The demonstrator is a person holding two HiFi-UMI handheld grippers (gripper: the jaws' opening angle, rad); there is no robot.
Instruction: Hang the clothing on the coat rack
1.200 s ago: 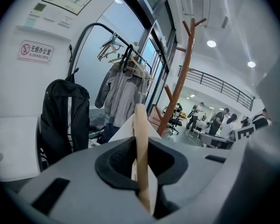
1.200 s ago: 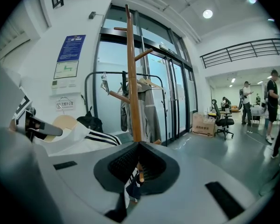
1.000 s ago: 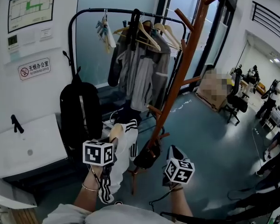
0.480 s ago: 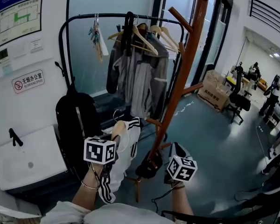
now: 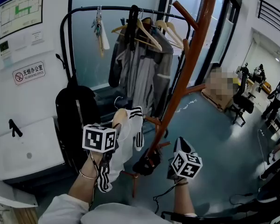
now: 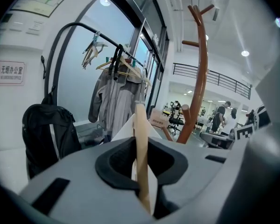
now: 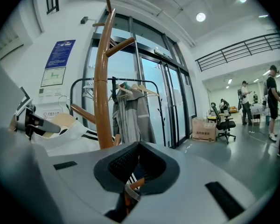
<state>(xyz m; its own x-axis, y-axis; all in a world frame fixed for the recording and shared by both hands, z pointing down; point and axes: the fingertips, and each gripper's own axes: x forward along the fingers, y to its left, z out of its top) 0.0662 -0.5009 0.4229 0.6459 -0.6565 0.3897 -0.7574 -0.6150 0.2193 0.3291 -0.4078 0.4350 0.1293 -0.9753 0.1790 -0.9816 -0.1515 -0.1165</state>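
The orange-brown coat rack (image 5: pixel 186 69) stands just ahead, its pole rising past several angled pegs; it also shows in the left gripper view (image 6: pixel 200 78) and the right gripper view (image 7: pixel 102 92). My left gripper (image 5: pixel 113 133) is shut on a wooden hanger (image 6: pixel 141 157) that carries a white garment with black stripes (image 5: pixel 126 143), held left of the pole near a low peg. The right gripper (image 5: pixel 151 160) is lower right of the garment, close to the pole's foot. Something orange and white shows low in its jaw gap (image 7: pixel 130 190); whether it is gripped is unclear.
Behind the coat rack stands a black clothes rail (image 5: pixel 130 10) with grey jackets and wooden hangers. A black backpack (image 5: pixel 79 115) hangs at its left, over a white cabinet (image 5: pixel 28 153). Office chairs and people are far right across the grey floor.
Both grippers have risen a little and edged toward the coat rack. The hanger and striped garment went up with the left gripper.
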